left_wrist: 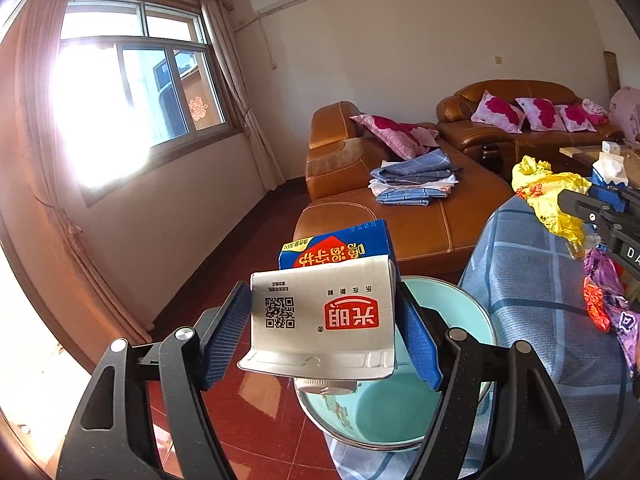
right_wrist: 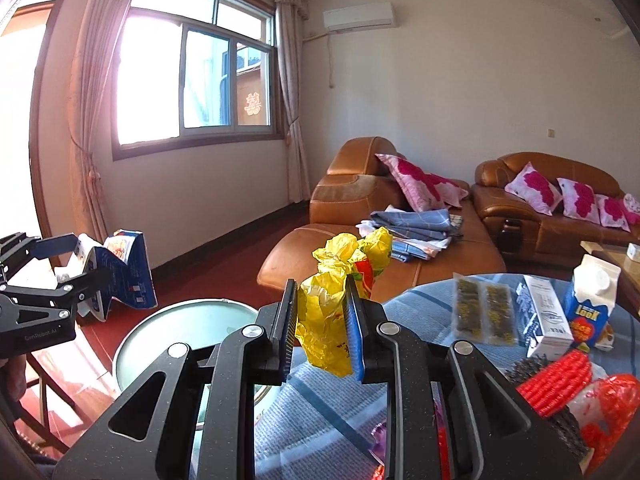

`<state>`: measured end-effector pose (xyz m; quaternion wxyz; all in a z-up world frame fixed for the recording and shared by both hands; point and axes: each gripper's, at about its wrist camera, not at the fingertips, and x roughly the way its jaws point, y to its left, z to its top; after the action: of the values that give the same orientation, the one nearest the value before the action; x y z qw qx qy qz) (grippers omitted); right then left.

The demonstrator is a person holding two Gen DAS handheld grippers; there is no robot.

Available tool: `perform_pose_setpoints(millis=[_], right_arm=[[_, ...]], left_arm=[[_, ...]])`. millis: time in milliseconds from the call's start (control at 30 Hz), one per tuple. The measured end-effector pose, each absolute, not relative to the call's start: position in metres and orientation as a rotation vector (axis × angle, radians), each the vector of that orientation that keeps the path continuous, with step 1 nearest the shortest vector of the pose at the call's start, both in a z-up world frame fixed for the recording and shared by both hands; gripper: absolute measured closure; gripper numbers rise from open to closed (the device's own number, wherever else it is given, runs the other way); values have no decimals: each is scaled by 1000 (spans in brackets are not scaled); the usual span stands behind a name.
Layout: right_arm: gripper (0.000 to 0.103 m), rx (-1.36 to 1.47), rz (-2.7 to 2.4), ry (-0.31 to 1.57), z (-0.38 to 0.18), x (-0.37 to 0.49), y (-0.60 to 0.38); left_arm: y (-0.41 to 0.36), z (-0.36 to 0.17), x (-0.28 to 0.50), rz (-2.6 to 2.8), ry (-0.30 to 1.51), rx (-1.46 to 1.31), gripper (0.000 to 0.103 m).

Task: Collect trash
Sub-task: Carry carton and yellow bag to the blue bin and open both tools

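Left hand-held gripper [left_wrist: 324,316] clamped on flattened milk carton [left_wrist: 320,312] above teal basin [left_wrist: 452,300]; right hand-held gripper [right_wrist: 320,320] clamped on crumpled yellow wrapper [right_wrist: 324,312] beside basin.

A brown leather sofa [right_wrist: 400,248] bears folded blue cloths [right_wrist: 416,226] and pink floral pillows [right_wrist: 420,186].

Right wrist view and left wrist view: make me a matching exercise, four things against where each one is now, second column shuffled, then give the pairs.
Things
1. flattened milk carton
2. yellow wrapper
3. teal basin
4. upright blue milk carton

Places
A. standing on the blue checked tablecloth
B. clamped in the right gripper
C. below the left gripper, beside the table
D. clamped between the left gripper's fingers

Pairs: 1-D, 2-B, 3-C, 4-A
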<state>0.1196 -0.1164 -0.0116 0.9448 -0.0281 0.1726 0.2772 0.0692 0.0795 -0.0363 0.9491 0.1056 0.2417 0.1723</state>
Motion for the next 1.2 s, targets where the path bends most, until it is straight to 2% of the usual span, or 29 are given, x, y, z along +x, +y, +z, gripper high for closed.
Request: perform_pose_setpoints(millis=[1200], right_arm=[[80, -240, 774, 442, -42, 137, -57]], left_arm=[[99, -52, 89, 436, 593, 300, 32]])
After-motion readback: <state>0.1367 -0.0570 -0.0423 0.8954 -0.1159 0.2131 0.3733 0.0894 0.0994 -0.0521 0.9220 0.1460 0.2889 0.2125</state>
